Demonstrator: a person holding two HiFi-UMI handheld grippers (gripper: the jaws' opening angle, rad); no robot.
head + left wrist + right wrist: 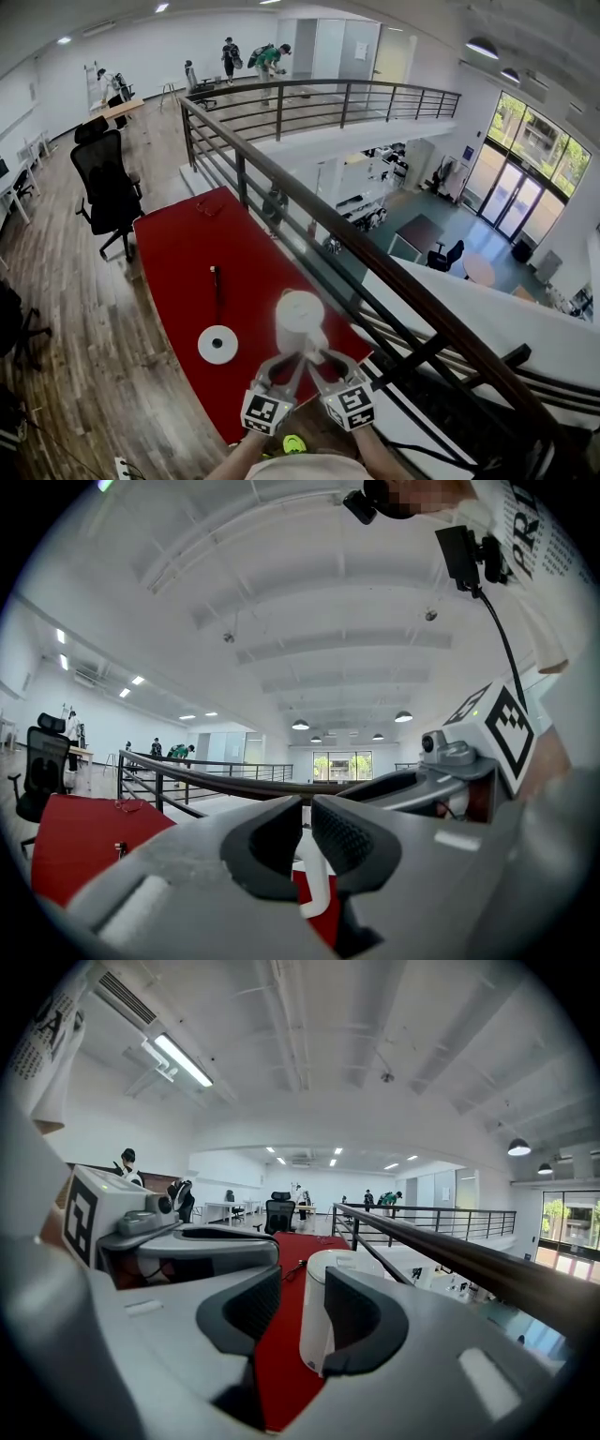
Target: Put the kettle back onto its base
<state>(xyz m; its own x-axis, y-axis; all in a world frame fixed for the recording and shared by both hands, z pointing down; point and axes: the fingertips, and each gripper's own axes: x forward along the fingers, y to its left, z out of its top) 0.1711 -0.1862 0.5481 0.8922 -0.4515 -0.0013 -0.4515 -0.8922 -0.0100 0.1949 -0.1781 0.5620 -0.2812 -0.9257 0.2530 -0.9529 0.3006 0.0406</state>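
A white kettle (300, 317) stands on the red table (187, 253), close to its near right edge. Its round white base (217, 345) lies to the left of it, apart and bare. My two grippers sit side by side just before the kettle, both pointing at it. My left gripper (286, 367) (307, 832) is shut with nothing between its pads; the kettle's handle (317, 892) shows just beyond them. My right gripper (323, 364) (302, 1288) is open, and the kettle (317, 1312) stands right ahead, partly behind its right finger (361, 1321), not gripped.
A dark metal railing (309, 216) runs along the table's right side, with a drop to a lower floor beyond. A small black object (215, 274) with a cable lies mid-table. A black office chair (108, 192) stands at the table's far left. People stand far off.
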